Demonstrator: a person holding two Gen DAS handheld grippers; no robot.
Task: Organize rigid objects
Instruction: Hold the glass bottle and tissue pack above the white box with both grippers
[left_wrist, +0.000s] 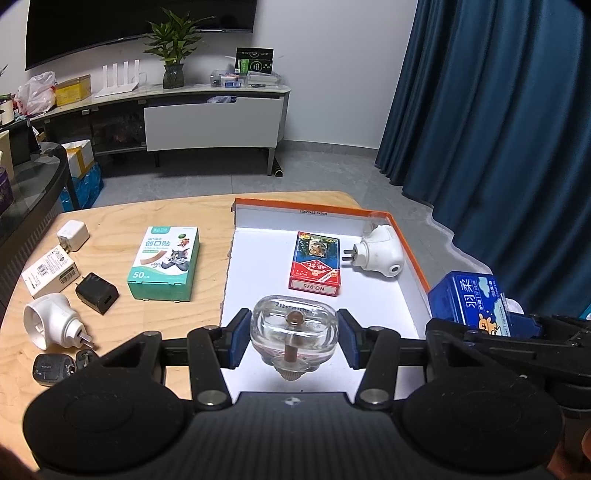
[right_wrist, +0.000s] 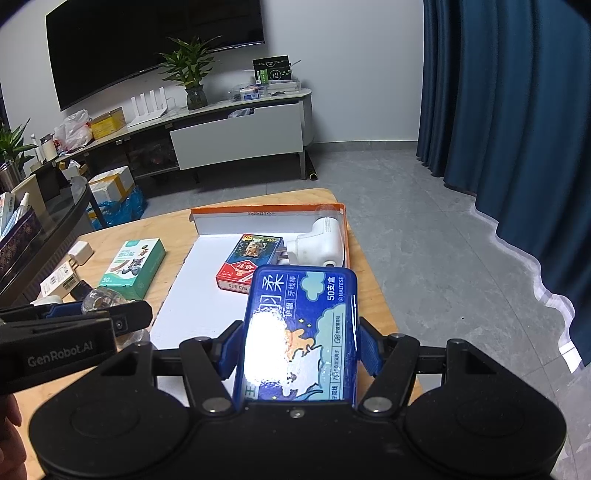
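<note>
My left gripper (left_wrist: 293, 338) is shut on a clear glass bottle (left_wrist: 293, 332) with a brown wick, held above the near edge of the white tray (left_wrist: 258, 266) with an orange rim. My right gripper (right_wrist: 299, 341) is shut on a blue floss-pick box (right_wrist: 301, 332), which hangs over the tray's (right_wrist: 192, 295) near right part. In the left wrist view the blue box (left_wrist: 472, 299) shows at the right. Inside the tray lie a red-and-blue card pack (left_wrist: 316, 264) and a white plug-in device (left_wrist: 380, 253). The glass bottle (right_wrist: 101, 297) also peeks out at the left of the right wrist view.
Left of the tray on the wooden table (left_wrist: 122, 314) lie a green plaster box (left_wrist: 164, 264), a black charger (left_wrist: 96, 292), a white plug-in device (left_wrist: 53, 321), a white charger (left_wrist: 73, 235), a white carton (left_wrist: 50, 275) and a dark key fob (left_wrist: 50, 369). Blue curtains (left_wrist: 498, 129) hang right.
</note>
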